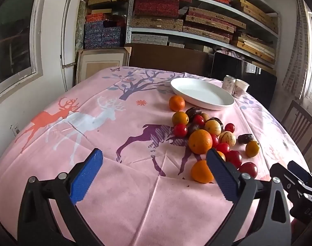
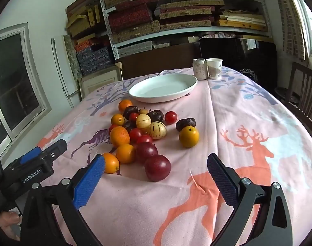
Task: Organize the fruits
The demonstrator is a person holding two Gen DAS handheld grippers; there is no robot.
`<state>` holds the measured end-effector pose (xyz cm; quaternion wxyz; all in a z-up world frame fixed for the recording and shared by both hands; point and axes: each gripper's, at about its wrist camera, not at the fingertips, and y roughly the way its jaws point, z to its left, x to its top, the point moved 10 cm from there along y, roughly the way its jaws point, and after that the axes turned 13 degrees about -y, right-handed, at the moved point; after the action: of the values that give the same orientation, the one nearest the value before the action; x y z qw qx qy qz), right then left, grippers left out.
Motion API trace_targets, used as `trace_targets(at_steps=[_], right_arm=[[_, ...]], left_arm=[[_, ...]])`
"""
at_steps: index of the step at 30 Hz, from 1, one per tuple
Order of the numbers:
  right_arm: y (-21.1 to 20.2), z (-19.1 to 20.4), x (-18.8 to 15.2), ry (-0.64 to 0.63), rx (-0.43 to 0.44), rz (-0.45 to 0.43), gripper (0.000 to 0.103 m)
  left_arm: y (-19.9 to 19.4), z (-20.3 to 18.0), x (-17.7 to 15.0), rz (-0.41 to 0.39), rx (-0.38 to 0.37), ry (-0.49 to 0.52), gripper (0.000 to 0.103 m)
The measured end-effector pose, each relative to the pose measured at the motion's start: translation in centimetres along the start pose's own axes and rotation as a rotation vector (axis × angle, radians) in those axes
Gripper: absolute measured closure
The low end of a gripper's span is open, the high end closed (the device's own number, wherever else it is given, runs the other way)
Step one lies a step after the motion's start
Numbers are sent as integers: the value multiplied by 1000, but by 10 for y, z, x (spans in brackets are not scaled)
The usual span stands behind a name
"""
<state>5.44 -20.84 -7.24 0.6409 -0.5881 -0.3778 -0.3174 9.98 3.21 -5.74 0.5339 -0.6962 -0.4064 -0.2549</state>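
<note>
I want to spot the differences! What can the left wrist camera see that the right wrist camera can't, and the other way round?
Only the left wrist view shows the white and orange deer print on the cloth and the right gripper's black body at its edge.

Only the right wrist view shows the big orange deer print, the "GenRobot.AI" label on the left gripper, and a bit of the person's hand.

Both show the white plate, empty, the fruit pile, two cups and the box shelves.

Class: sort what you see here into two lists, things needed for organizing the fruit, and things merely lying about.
Needed: pile of fruits, white plate, left gripper, right gripper, both open.
Lying about: can, paper cup, boxes on shelves, chair.
</note>
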Motion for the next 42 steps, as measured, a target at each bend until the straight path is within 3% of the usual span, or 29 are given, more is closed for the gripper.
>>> trace_targets(at_steps=[6, 10, 14, 17, 22, 27, 31, 35, 40, 42], right_arm=[[5, 6, 5, -59, 3, -4, 3], [7, 9, 5, -77, -12, 1, 3], [9, 11, 4, -82, 14, 6, 3], [6, 13, 4, -84, 26, -10, 3], [4, 15, 9, -105, 11, -20, 3], [1, 8, 16, -116, -33, -40, 3], [3, -3, 15, -125, -122, -22, 3], [8, -8, 12, -88, -98, 2, 3], [13, -5, 9, -100, -103, 25, 3], [15, -3, 7, -105, -99, 36, 3]], left_arm=[[5, 19, 4, 85, -63, -11, 4], [-1, 22, 10, 106, -22, -6, 4], [-11, 9, 11, 87, -65, -7, 4], [-21, 8, 23, 6, -12, 27, 4], [-24, -1, 19, -41, -19, 33, 4], [-21, 1, 17, -49, -7, 59, 4], [-22, 6, 18, -58, -13, 25, 4], [-18, 10, 19, -48, -12, 8, 4], [-21, -1, 12, 10, -154, -50, 4], [-21, -1, 12, -16, -113, -13, 4]])
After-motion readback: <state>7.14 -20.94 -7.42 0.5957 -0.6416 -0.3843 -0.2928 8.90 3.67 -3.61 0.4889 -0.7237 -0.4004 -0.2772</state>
